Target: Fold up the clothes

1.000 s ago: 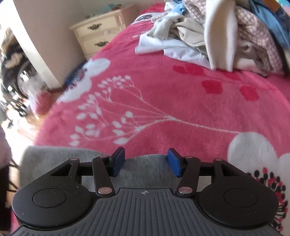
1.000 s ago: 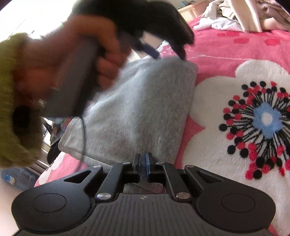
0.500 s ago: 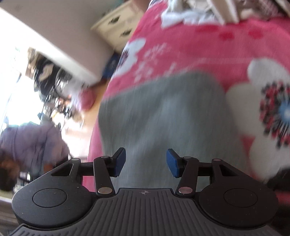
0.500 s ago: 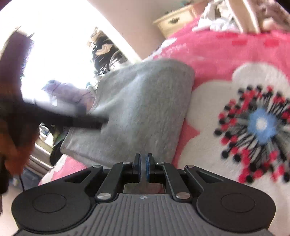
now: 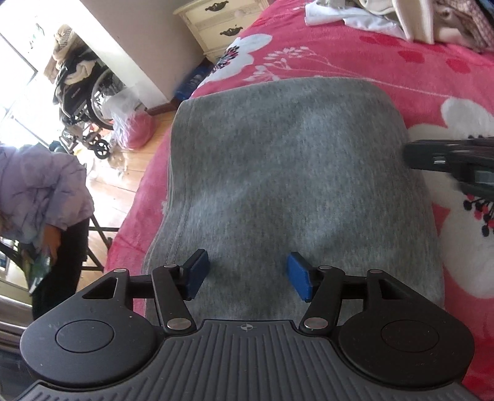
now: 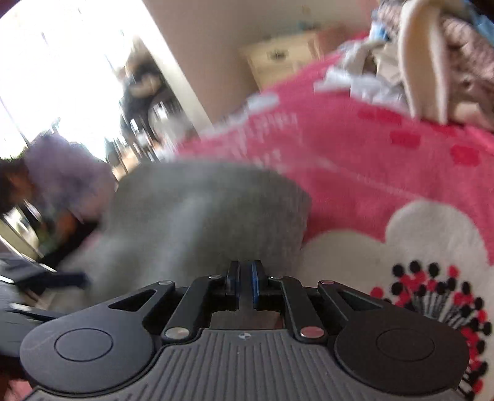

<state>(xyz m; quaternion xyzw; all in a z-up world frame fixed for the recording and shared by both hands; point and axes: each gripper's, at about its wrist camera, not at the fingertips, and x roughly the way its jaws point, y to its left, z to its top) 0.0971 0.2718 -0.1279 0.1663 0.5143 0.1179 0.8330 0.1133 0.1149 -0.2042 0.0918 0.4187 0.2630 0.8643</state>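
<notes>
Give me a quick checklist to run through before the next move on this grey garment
1. Left gripper open above the grey garment: ok.
2. Right gripper empty: cannot tell; its jaws stand nearly shut at the garment's edge, and whether cloth is pinched is hidden.
3. Garment lying flat and folded on the pink blanket: ok.
4. Grippers apart from each other: ok.
5. Unfolded clothes pile apart from the garment: ok.
6. Right wrist view sharp enough to aim by: not ok, blurred.

Left tool [image 5: 245, 274] spread wide, right tool [image 6: 245, 279] nearly closed
</notes>
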